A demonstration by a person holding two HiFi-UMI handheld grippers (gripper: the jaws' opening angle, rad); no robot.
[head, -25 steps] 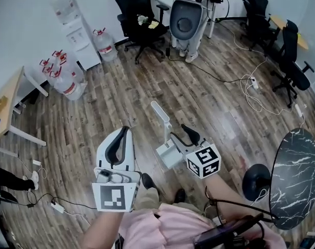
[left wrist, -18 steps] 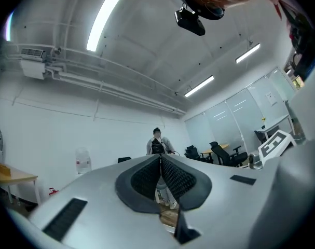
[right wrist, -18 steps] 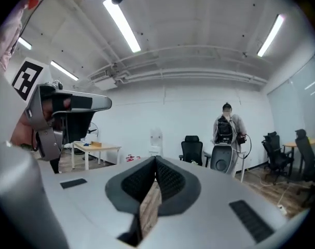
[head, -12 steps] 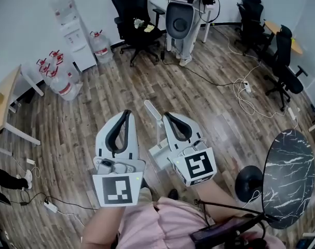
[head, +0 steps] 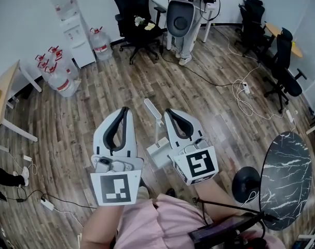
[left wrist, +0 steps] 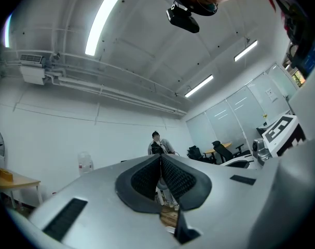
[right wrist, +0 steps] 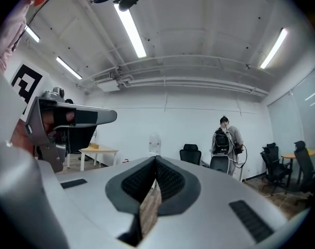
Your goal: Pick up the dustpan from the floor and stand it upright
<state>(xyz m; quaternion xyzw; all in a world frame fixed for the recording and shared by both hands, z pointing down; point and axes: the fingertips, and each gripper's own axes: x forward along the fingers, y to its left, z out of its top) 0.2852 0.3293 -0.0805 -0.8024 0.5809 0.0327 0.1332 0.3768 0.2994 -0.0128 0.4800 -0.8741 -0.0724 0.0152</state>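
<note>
In the head view a white dustpan [head: 158, 153] stands upright on the wood floor, its long handle [head: 151, 109] pointing up between my two grippers. My left gripper [head: 124, 110] is held out to the left of it, jaws shut and empty. To the handle's right is my right gripper [head: 169, 112], also shut with nothing in it. Neither touches the dustpan. The left gripper view shows the left gripper [left wrist: 160, 160] with its black pads pressed together, aimed across the room. The right gripper [right wrist: 155, 164] looks the same in the right gripper view. The dustpan shows in neither gripper view.
A round marble table [head: 290, 178] on a black base stands at the right. Cables [head: 245, 90] trail over the floor. Office chairs [head: 137, 14] and a person [head: 180, 14] are at the back, a water dispenser [head: 71, 27] and bottles [head: 56, 71] at the back left, a desk [head: 4, 102] at the left.
My right gripper has come off the dustpan, risen and turned to point forward beside the left one. The dustpan stays standing on its own. The left gripper barely moved.
</note>
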